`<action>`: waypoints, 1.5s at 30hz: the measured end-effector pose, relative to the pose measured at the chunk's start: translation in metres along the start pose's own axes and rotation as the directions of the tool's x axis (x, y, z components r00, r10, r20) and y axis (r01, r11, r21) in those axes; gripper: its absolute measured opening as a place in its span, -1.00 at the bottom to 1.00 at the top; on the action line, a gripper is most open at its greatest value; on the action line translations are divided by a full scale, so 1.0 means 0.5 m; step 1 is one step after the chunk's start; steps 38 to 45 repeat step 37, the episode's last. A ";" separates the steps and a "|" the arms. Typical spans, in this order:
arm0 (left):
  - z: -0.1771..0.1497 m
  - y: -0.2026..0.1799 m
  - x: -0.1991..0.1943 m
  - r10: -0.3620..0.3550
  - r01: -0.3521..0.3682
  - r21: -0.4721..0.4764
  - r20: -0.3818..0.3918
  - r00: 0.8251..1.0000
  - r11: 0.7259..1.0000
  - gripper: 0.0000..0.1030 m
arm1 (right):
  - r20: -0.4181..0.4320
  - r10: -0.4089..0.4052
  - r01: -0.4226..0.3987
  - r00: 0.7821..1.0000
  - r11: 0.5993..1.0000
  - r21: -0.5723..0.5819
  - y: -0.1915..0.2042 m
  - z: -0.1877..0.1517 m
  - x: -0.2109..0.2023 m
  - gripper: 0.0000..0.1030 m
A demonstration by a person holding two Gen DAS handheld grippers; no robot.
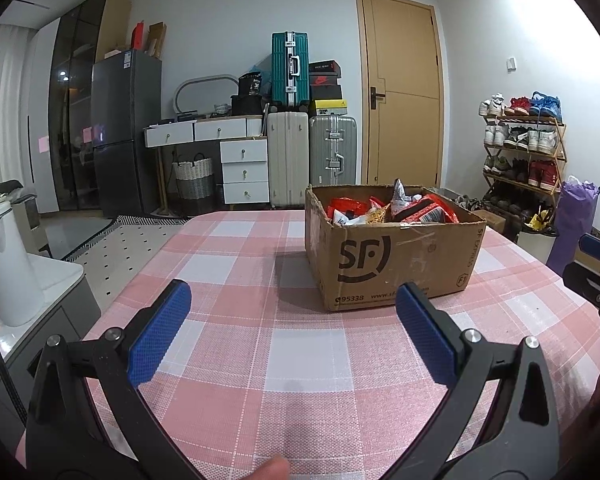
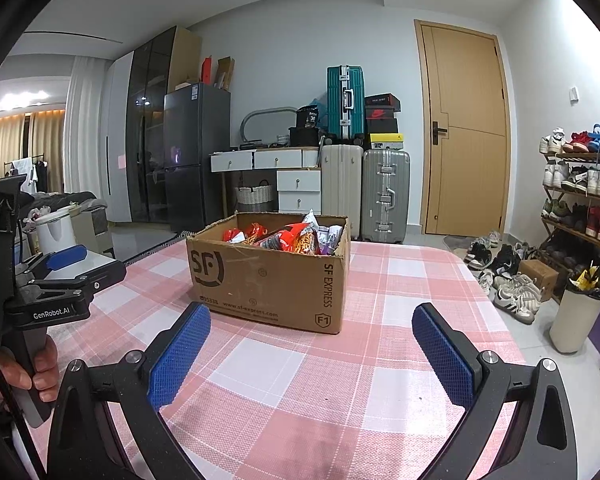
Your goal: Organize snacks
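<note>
A brown cardboard box (image 1: 392, 256) printed "SF" stands on the pink checked tablecloth (image 1: 260, 320), with several snack bags (image 1: 396, 208) in red, white and yellow piled inside. My left gripper (image 1: 294, 300) is open above the cloth, short of the box and slightly to its left, nothing between its blue pads. In the right wrist view the same box (image 2: 268, 276) with its snack bags (image 2: 288, 236) stands ahead. My right gripper (image 2: 312, 320) is open too, just short of the box. The left gripper (image 2: 60, 280) shows at the left edge, held by a hand.
A white kettle (image 1: 4, 264) stands on a grey side unit left of the table. Suitcases (image 1: 312, 152), white drawers and a dark fridge line the far wall beside a wooden door. A shoe rack (image 2: 580, 200), loose shoes and a white bin (image 2: 576, 312) stand to the right.
</note>
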State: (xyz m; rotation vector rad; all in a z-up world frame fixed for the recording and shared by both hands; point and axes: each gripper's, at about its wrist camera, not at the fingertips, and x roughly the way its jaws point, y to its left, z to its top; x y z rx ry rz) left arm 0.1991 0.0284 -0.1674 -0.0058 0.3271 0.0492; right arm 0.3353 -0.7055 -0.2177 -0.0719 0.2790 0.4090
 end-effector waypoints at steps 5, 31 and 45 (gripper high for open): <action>0.000 0.001 -0.005 0.000 0.000 -0.002 0.005 1.000 1.000 0.98 | 0.001 0.000 0.000 1.000 1.000 0.000 0.000 0.000 0.000 0.99; 0.004 0.005 0.002 0.014 -0.014 -0.008 -0.012 1.000 1.000 0.98 | 0.001 -0.008 0.008 1.000 1.000 0.003 -0.002 -0.002 0.005 0.99; 0.004 0.008 0.006 0.010 -0.010 -0.013 -0.014 1.000 1.000 0.98 | 0.001 -0.008 0.008 1.000 1.000 0.002 -0.002 -0.004 0.006 0.99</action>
